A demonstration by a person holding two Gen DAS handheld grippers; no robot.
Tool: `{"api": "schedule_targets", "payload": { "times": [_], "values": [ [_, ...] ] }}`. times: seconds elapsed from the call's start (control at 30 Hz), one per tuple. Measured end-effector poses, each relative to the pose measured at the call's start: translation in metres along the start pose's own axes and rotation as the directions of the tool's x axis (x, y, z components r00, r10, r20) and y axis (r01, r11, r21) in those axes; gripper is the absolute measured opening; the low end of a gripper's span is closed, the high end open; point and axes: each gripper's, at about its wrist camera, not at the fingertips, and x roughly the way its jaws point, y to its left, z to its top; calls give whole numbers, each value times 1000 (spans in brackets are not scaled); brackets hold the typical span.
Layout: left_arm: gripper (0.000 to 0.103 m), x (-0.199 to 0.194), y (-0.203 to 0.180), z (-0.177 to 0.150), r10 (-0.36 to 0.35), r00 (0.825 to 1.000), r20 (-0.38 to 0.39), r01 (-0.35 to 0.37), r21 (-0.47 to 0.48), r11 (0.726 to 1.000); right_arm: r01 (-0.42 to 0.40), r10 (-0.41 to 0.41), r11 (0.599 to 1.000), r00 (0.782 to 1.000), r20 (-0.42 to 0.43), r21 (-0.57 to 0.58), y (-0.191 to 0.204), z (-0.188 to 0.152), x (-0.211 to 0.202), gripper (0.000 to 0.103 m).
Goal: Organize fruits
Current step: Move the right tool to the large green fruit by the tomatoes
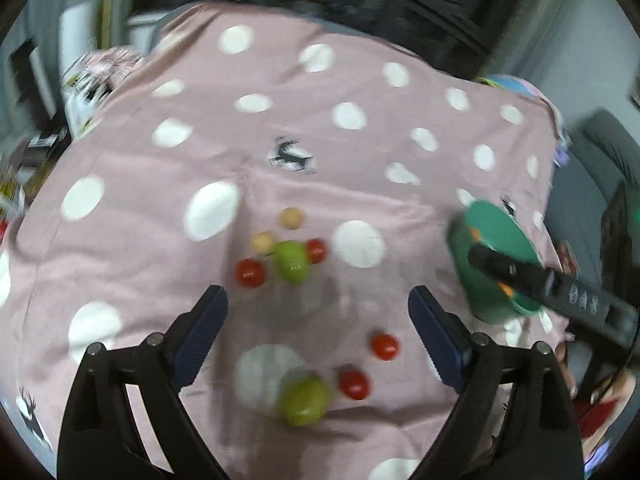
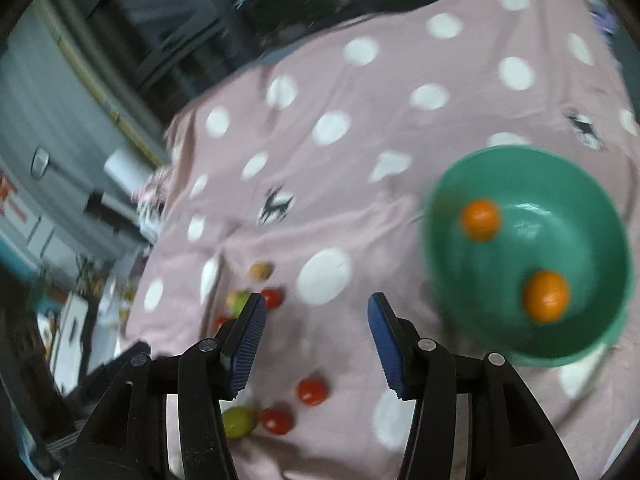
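Small fruits lie on a pink polka-dot cloth point(image 1: 360, 128). In the left wrist view a green fruit point(image 1: 291, 260) sits among two red ones point(image 1: 250, 273) point(image 1: 316, 250) and two tan ones point(image 1: 292, 218). Nearer lie another green fruit point(image 1: 304, 400) and two red fruits point(image 1: 385, 346) point(image 1: 353, 385). My left gripper point(image 1: 318, 300) is open and empty above them. A green bowl point(image 2: 568, 340) holds two orange fruits point(image 2: 480, 219) point(image 2: 546, 296). My right gripper point(image 2: 316, 308) is open and empty, left of the bowl; it shows over the bowl point(image 1: 488, 292) in the left view.
The cloth point(image 2: 360, 128) covers the whole table. Cluttered shelves and boxes point(image 1: 48, 144) stand past the table's left edge. Dark furniture point(image 2: 200, 40) stands behind the table. A grey seat point(image 1: 600, 168) is at the right.
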Motion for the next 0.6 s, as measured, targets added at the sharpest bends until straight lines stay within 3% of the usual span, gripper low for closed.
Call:
{"api": "schedule_targets", "payload": {
  "times": [0.13, 0.27, 0.37, 0.6],
  "values": [
    [92, -4, 27, 6, 29, 999, 24, -27, -83, 996, -58, 50, 996, 992, -113, -71, 29, -11, 31, 54],
    [92, -2, 39, 9, 48, 999, 17, -45, -149, 988, -109, 75, 984, 971, -229, -141, 54, -28, 58, 54],
    [92, 0, 40, 9, 46, 999, 4, -45, -142, 989, -156, 88, 969, 944, -318, -193, 61, -42, 74, 54],
    [92, -1, 43, 10, 47, 999, 10, -45, -147, 988, -226, 139, 959, 902, -408, -173, 68, -58, 86, 54]
  ]
}}
